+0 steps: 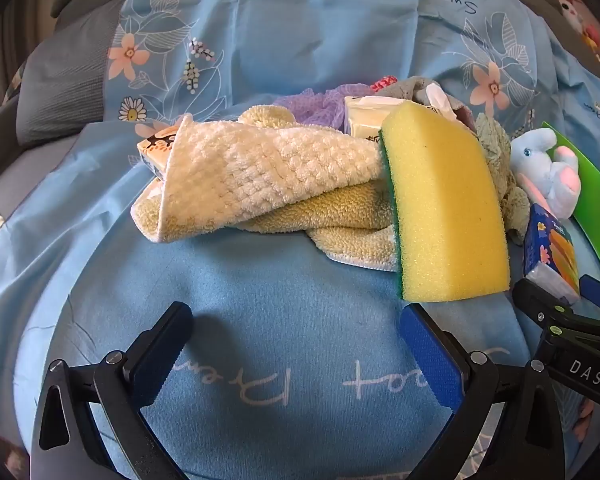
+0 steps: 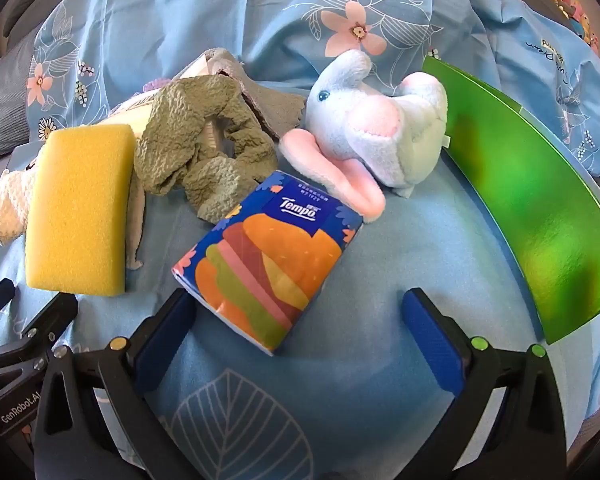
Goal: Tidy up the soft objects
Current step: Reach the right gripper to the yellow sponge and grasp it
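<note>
On the blue bedspread (image 2: 340, 360) my right gripper (image 2: 300, 340) and left gripper (image 1: 296, 356) both gape wide and empty, and the tissue pack (image 2: 268, 264) touching my right one's left finger could slide away if I squeeze crooked.

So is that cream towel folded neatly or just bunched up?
Bunched up: the cream towel lies rolled and twisted in uneven layers, one end under the yellow sponge.

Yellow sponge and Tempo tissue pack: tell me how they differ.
The yellow sponge is one plain colour with a porous foam face; the Tempo tissue pack is glossy blue wrap with a printed burger. The sponge leans on the towels; the pack lies flat on the sheet. Both are rectangular blocks.
</note>
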{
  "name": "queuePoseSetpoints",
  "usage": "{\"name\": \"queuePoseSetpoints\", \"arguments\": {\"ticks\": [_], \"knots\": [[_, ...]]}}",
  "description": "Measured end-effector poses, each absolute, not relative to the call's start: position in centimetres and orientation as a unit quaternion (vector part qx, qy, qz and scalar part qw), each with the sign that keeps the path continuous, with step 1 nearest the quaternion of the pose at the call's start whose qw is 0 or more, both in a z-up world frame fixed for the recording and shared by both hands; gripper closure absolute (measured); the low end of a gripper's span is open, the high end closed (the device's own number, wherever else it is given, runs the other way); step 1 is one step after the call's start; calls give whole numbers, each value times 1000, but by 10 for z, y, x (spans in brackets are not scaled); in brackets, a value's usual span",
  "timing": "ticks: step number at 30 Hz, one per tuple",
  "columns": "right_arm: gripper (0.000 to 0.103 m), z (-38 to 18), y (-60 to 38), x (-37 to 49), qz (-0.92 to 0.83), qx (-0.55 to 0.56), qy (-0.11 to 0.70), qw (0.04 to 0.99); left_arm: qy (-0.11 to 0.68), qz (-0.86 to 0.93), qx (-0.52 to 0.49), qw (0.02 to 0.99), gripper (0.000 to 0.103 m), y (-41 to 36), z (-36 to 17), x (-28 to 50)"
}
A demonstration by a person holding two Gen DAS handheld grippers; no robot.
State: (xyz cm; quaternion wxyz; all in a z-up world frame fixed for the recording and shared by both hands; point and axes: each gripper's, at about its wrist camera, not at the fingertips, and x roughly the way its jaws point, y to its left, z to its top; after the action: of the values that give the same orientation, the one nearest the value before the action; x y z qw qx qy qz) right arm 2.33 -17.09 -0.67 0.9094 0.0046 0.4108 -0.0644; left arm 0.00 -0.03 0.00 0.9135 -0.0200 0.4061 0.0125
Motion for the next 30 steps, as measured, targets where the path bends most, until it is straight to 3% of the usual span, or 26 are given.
{"name": "queuePoseSetpoints", "arguments": {"ticks": [14,30], "knots": [[1,0,-182,17,-69,16,419,905,445,-2,-34,895,0,11,6,-4],[3,27,-158,-16,-17,31,343,939,412,-4,-49,910,0,27,44,-26]]}}
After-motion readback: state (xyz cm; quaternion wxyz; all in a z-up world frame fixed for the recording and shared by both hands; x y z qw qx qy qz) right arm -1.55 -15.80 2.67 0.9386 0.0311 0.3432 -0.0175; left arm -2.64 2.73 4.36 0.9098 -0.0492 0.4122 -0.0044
